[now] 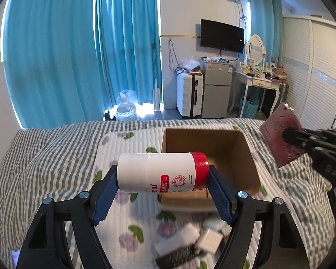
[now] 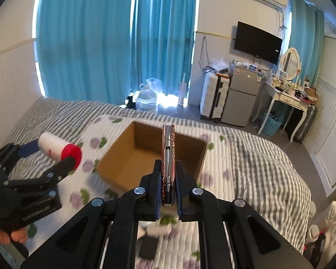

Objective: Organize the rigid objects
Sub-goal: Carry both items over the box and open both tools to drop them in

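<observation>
Holding, left wrist view: the left gripper (image 1: 163,176) is clamped end to end on a white bottle (image 1: 161,172) with a red cap, the blue pads pressing its base and its cap, the bottle lying crosswise above the bed.
Box, left wrist view: an open cardboard box (image 1: 246,154) sits on the flowered quilt (image 1: 127,206) just behind the bottle; the part of its inside that shows is bare.
Right gripper, left wrist view: the right gripper (image 1: 289,134) comes in from the right edge, closed on a dark red flat case (image 1: 277,132) held tilted in the air, beside the box's right wall.
Loose things, left wrist view: blurred white blocks and a dark remote-like piece (image 1: 179,255) lie on the quilt below the gripper.
Holding, right wrist view: the right gripper (image 2: 168,187) has its jaws pressed together on the flat case (image 2: 168,148), which stands on edge, its hinged spine facing the camera, over the near side of the box (image 2: 114,163).
Left gripper, right wrist view: the left gripper (image 2: 53,152) at the left carries the bottle (image 2: 56,149) above the quilt (image 2: 212,213), to the left of the box and apart from it; fingers of a hand (image 2: 15,235) show at its handle.
Bed, right wrist view: a grey striped cover (image 2: 268,168) lies around the quilt.
</observation>
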A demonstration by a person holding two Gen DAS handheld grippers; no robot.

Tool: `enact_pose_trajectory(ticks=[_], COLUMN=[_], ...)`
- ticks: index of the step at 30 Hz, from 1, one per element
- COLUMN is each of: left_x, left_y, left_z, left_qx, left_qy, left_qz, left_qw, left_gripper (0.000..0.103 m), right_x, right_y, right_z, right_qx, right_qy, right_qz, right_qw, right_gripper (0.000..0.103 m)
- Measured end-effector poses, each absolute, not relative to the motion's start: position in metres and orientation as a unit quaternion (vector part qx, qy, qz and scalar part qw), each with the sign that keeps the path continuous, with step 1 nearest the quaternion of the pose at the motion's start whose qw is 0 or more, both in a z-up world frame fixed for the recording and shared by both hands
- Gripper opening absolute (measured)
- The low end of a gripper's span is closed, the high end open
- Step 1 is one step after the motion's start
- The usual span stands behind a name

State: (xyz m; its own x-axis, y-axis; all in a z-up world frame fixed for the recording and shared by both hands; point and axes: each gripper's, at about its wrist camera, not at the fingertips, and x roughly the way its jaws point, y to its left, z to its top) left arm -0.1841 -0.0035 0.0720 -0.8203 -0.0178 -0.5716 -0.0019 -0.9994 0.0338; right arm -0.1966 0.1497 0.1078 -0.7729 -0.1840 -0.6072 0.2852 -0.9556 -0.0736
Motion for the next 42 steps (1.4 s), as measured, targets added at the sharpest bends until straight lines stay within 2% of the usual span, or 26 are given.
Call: enact_pose_trajectory(ticks=[4, 12, 20, 21, 23, 24, 30, 35, 37, 38, 39, 41, 42], left_x=[-0.219, -0.257, -0.271, -0.274, -0.281, -0.286, -0.310, -0.316, -0.312, -0.310, -0.306, -0.298, -0.293], left_y=[0.000, 0.011, 0.027, 0.029, 0.036, 0.039, 0.057, 0.063, 0.068, 0.068, 0.070, 0.069, 0.068], left_z=[0.063, 0.025, 0.003, 0.003, 0.005, 0.006, -0.012, -0.030, -0.029, -0.027, -0.022, -0.011, -0.003], left_qx=[0.307, 0.327, 0.345, 0.345, 0.345, 0.345, 0.362, 0.374, 0.365, 0.361, 0.354, 0.345, 0.343], left_qy=[-0.027, -0.033, -0.032, -0.034, -0.038, -0.038, -0.049, -0.042, -0.047, -0.049, -0.051, -0.054, -0.052], left_qz=[-0.951, -0.944, -0.938, -0.938, -0.938, -0.937, -0.930, -0.926, -0.929, -0.930, -0.933, -0.936, -0.937], left_qw=[0.008, -0.007, -0.015, -0.017, -0.018, -0.019, -0.031, -0.041, -0.043, -0.043, -0.043, -0.041, -0.040], left_gripper=[0.078, 0.078, 0.078, 0.078, 0.078, 0.078, 0.078, 0.078, 0.083, 0.090, 0.092, 0.093, 0.093], right_x=[-0.252, -0.320, -0.328, -0.325, -0.322, -0.321, -0.312, -0.306, -0.306, -0.304, -0.302, -0.293, -0.291], right_y=[0.144, 0.144, 0.150, 0.151, 0.155, 0.157, 0.180, 0.196, 0.198, 0.200, 0.201, 0.204, 0.207], right_z=[0.083, -0.012, -0.029, -0.025, -0.014, -0.009, 0.015, 0.010, 0.009, 0.010, 0.012, 0.019, 0.022], right_qx=[0.338, 0.402, 0.401, 0.390, 0.377, 0.369, 0.328, 0.321, 0.320, 0.319, 0.320, 0.320, 0.319], right_qy=[0.088, 0.085, 0.070, 0.071, 0.069, 0.068, 0.069, 0.046, 0.044, 0.044, 0.044, 0.043, 0.043], right_qz=[-0.930, -0.907, -0.907, -0.912, -0.917, -0.920, -0.938, -0.942, -0.943, -0.943, -0.943, -0.944, -0.945], right_qw=[0.110, 0.092, 0.110, 0.110, 0.111, 0.109, 0.084, 0.083, 0.082, 0.080, 0.074, 0.065, 0.063], right_gripper=[0.009, 0.010, 0.011, 0.013, 0.041, 0.045, 0.046, 0.046, 0.046, 0.050, 0.052, 0.064, 0.064])
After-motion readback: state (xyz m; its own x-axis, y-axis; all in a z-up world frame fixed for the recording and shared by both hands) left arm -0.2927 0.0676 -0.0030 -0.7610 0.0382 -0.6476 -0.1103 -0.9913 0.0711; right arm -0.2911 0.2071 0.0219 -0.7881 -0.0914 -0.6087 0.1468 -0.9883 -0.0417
